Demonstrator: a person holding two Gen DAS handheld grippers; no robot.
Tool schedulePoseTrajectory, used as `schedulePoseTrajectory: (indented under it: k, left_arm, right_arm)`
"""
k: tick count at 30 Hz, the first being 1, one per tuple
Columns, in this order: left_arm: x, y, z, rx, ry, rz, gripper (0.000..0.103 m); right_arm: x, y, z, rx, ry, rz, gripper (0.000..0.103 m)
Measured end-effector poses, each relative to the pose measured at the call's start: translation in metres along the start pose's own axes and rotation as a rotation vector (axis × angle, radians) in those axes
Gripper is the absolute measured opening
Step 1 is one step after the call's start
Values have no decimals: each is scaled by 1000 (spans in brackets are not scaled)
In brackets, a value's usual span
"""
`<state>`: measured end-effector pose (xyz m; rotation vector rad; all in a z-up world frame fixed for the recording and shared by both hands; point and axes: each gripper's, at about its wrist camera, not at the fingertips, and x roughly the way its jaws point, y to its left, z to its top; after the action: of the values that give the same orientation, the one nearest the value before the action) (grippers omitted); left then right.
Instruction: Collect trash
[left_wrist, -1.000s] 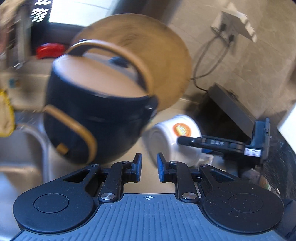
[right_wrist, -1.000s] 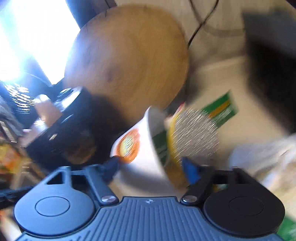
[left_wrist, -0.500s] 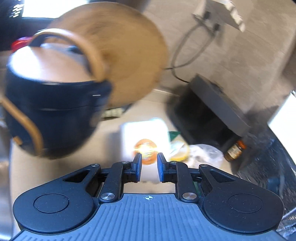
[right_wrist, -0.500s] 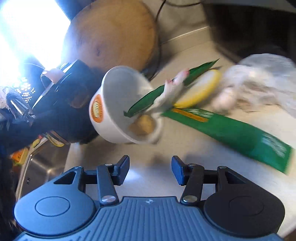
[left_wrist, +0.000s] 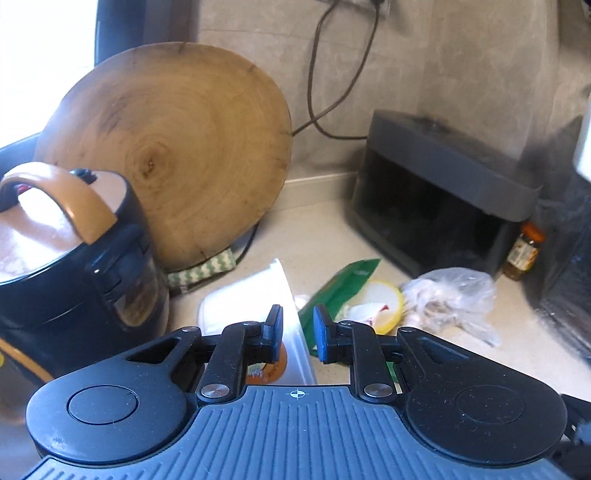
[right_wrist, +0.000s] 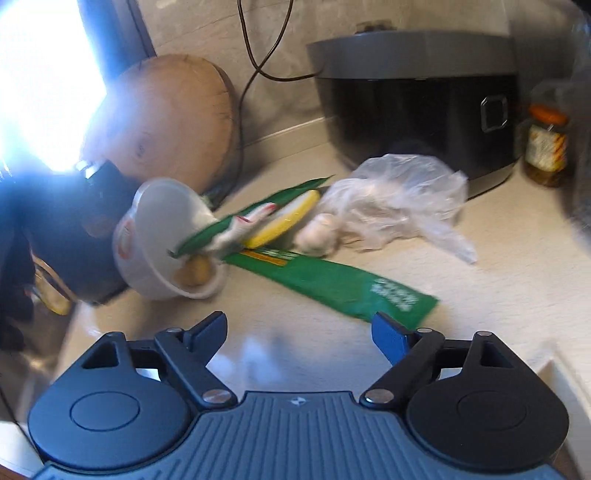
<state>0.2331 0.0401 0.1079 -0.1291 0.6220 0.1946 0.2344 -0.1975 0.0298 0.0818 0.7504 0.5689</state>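
Note:
A white paper cup (right_wrist: 162, 240) with an orange logo lies on its side on the beige counter, trash spilling from its mouth. It also shows in the left wrist view (left_wrist: 255, 295). A green wrapper (right_wrist: 332, 280), a yellow lid (right_wrist: 284, 218) and a crumpled clear plastic bag (right_wrist: 391, 199) lie beside it. My right gripper (right_wrist: 299, 332) is open and empty, in front of the wrapper's near end. My left gripper (left_wrist: 297, 332) has a narrow gap between its jaws, empty, just above the cup's rim.
A dark blue rice cooker (left_wrist: 66, 258) with a tan handle stands left. A round wooden board (left_wrist: 173, 147) leans on the wall. A black appliance (right_wrist: 417, 92) and a jar (right_wrist: 546, 144) stand at the back right. A cable (left_wrist: 325, 85) hangs down the wall.
The right gripper let go of the cup, which now lies on its side, then drew back and opened wider. The left gripper swung right, over the cup.

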Motion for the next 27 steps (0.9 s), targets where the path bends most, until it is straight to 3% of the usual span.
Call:
schedulePoseTrajectory:
  k: [5, 7, 11, 18, 21, 27]
  left_arm:
    - [18, -8, 3, 44, 7, 52, 21]
    - [23, -11, 4, 78, 0, 97, 22]
    - [29, -6, 3, 105, 0, 134, 33]
    - [24, 25, -9, 107, 22, 196, 33]
    - [18, 43, -16, 70, 16, 170, 37]
    - [16, 60, -30, 21, -17, 103, 34]
  right_arm:
    - [21, 8, -21, -64, 33, -96, 97]
    - [29, 8, -26, -55, 57, -90, 97]
    - [41, 10, -34, -45, 92, -93, 98]
    - [46, 17, -38, -59, 108, -107, 103]
    - [47, 21, -40, -95, 111, -125, 103]
    - [47, 26, -42, -99, 114, -181, 103]
